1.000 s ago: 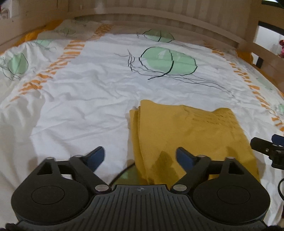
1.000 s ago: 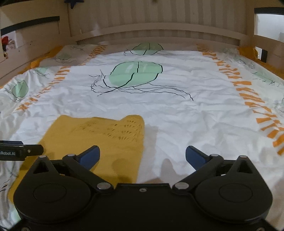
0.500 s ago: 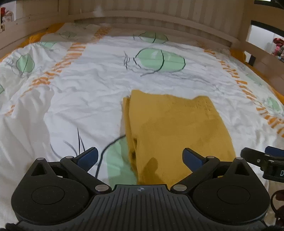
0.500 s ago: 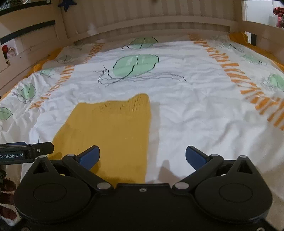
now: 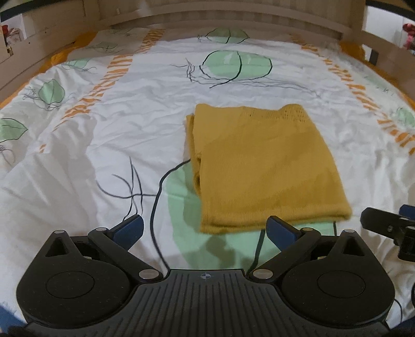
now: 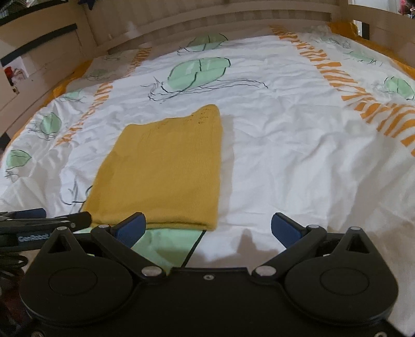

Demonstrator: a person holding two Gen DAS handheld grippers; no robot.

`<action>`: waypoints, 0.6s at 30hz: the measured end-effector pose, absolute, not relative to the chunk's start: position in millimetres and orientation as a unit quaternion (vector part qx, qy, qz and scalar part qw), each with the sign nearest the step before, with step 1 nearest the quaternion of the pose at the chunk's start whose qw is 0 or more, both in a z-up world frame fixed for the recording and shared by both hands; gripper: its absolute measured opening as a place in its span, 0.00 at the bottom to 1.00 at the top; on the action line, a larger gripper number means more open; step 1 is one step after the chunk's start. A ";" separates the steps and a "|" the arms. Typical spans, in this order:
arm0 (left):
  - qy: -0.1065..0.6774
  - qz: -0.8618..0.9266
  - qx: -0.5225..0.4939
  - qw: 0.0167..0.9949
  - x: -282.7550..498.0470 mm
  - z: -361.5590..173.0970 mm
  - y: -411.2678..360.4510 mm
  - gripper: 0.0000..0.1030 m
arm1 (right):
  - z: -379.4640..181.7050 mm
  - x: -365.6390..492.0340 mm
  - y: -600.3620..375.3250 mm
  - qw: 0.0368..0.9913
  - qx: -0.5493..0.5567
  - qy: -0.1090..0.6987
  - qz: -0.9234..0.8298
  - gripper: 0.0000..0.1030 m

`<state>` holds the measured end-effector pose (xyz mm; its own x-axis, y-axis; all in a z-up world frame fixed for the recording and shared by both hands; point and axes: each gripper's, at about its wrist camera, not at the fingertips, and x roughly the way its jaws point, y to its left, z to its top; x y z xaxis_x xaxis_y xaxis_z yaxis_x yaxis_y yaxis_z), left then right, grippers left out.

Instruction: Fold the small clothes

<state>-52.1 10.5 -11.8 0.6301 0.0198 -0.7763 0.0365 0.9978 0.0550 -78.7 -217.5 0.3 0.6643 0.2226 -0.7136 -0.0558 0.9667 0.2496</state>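
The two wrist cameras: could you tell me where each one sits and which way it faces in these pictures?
Left wrist: sits on the left gripper, looking forward and down over the bedspread at the folded yellow garment; its own open fingers show, with the right gripper at the right edge.
Right wrist: sits on the right gripper, facing likewise; open fingers show, the left gripper at the left edge.
Shared: garment, bedspread, wooden bed rail.

right tool point(image 5: 389, 228) cut off, shelf clutter point(image 6: 13, 75) blurred
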 end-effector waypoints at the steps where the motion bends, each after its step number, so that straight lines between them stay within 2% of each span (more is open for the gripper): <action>1: 0.429 -0.002 0.035 0.903 -54.5 -10.7 9.6 0.99 | 2.1 -81.7 -217.7 0.908 0.101 0.399 0.078 1.00; 18: 0.433 0.002 0.032 0.901 -66.3 -1.5 6.7 0.99 | 19.7 -104.5 -211.0 0.927 0.075 0.365 0.047 0.99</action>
